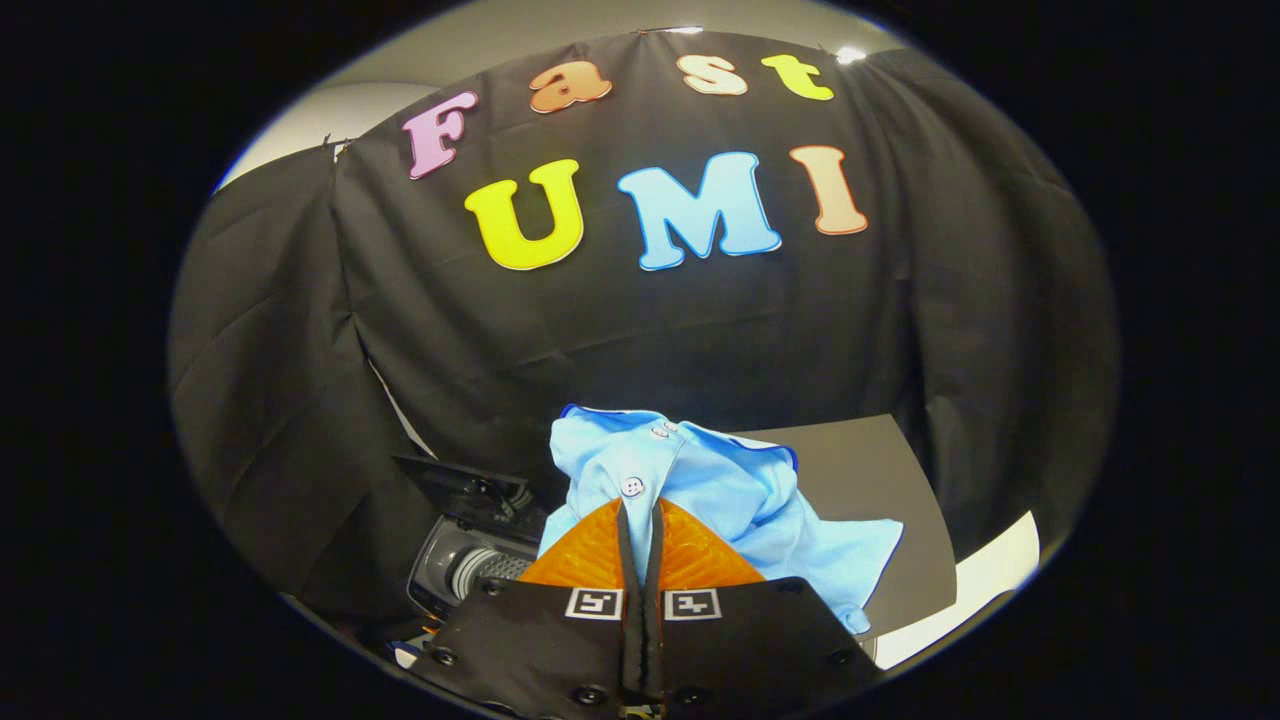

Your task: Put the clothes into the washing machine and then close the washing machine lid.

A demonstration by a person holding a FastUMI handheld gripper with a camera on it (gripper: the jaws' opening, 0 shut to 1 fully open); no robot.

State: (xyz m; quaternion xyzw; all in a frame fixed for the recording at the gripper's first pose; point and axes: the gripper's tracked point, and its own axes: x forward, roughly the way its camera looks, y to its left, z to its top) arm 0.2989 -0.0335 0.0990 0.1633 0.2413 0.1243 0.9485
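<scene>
I have the gripper closed on the shirt: the two orange fingers stand almost together, and a thin fold of light blue cloth runs down the slit between them, pinched from both sides near the button strip. One button sits right at the fingertips; two more lie just beyond, up by the collar.

The rest of the shirt bunches ahead of the jaws and spills off to their right side, one flap drooping over the dark board beyond. Whether the shirt hangs free or rests partly on that board I cannot tell.

The washing machine lies below and to the left of the fingers, a grey rounded body with a ribbed part showing. A dark panel stands raised just behind it, which I take to be the open lid, though I am not sure of it.

I judge the shirt light, limp and a little slick. It will sag, swing and trail, so the loose flap is what may catch on the rim as it goes in. The hold is good where it is, since the doubled cloth at the button strip gives the pads something thick to bite. A thinner single layer elsewhere might slide out. I would keep the jaws tight and carry it left over the machine's opening.
</scene>
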